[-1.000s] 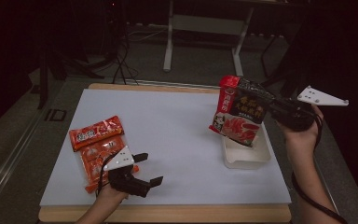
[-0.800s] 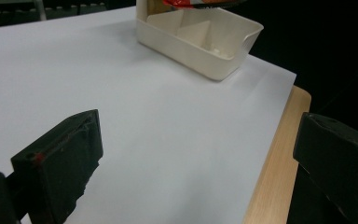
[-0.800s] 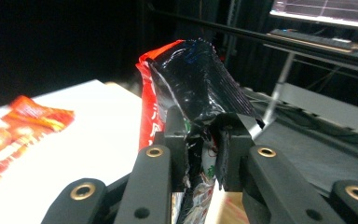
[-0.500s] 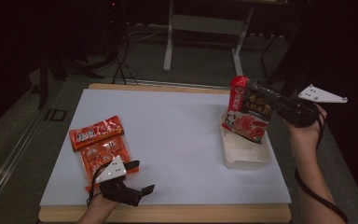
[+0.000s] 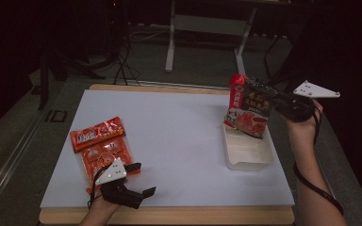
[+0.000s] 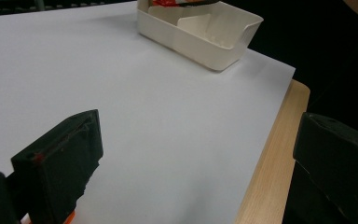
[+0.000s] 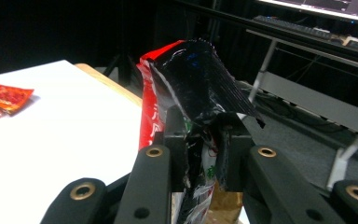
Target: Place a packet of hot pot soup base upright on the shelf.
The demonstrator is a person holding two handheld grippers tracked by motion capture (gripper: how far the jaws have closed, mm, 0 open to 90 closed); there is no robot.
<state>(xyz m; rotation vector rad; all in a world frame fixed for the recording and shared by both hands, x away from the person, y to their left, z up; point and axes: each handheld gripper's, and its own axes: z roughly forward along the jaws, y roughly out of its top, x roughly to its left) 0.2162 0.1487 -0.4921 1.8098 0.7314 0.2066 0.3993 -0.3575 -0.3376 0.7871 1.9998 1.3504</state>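
My right gripper [image 5: 279, 100] [image 7: 200, 140] is shut on a red and black snack packet [image 5: 248, 107] [image 7: 186, 79]. It holds the packet upright, its lower edge just over the far end of the cream plastic bin [image 5: 248, 151] [image 6: 205, 35]. My left gripper [image 5: 139, 181] [image 6: 191, 158] is open with nothing between its jaws, low at the table's front edge, just right of two orange snack packets [image 5: 101, 143] lying flat at the left.
A white sheet [image 5: 169, 136] covers the wooden table [image 5: 169, 215]. Beyond the table's far edge are a dark floor, cables and the legs of another desk [image 5: 172, 42]. The orange packets [image 7: 2, 95] lie far off in the right gripper view.
The right gripper has carried the packet to the right and turned it more upright over the bin. The left gripper has drawn back toward the table's front edge, off the orange packets.
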